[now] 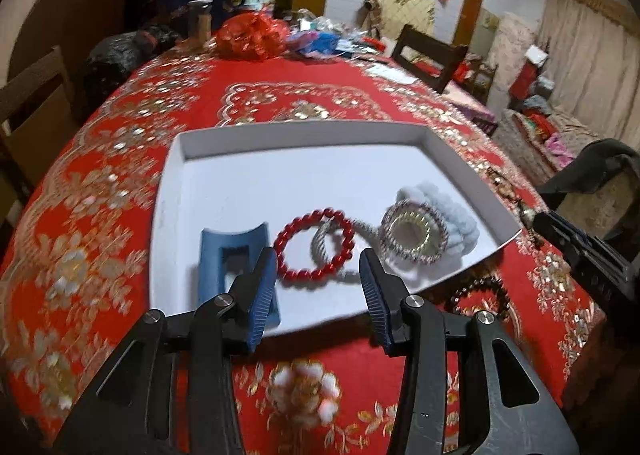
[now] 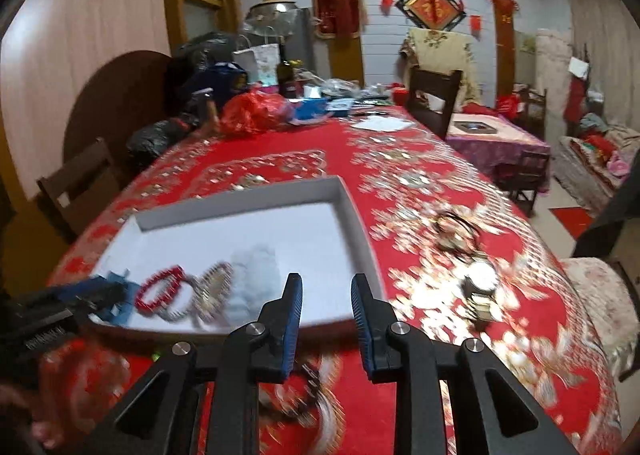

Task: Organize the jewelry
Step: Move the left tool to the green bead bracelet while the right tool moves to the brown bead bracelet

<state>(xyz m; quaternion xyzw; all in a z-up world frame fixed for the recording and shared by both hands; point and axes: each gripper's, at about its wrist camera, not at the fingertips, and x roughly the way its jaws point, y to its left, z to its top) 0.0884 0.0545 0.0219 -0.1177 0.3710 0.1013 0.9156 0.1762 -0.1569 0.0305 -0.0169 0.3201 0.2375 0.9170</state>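
A white shallow box [image 1: 200,135] lies on the red tablecloth. In it are a blue hair claw [image 1: 232,243], a red bead bracelet [image 1: 314,249], a silver twisted bracelet [image 1: 324,243], a gold and purple coil ring [image 1: 414,233] and a pale blue scrunchie [image 1: 448,211]. My left gripper [image 1: 318,267] is open and empty over the box's near edge. A dark bead bracelet [image 1: 480,295] lies on the cloth right of the box. My right gripper [image 2: 326,291] is open and empty at the box's [image 2: 360,215] right near corner. A watch [image 2: 480,283] and a dark hair tie [image 2: 456,227] lie to its right.
The far end of the table holds a red plastic bag [image 2: 256,111], a dark bottle [image 2: 285,73], papers and black bags. Wooden chairs stand at the left [image 2: 76,183] and far right [image 2: 434,95] of the table. My right gripper shows at the right edge of the left wrist view [image 1: 580,251].
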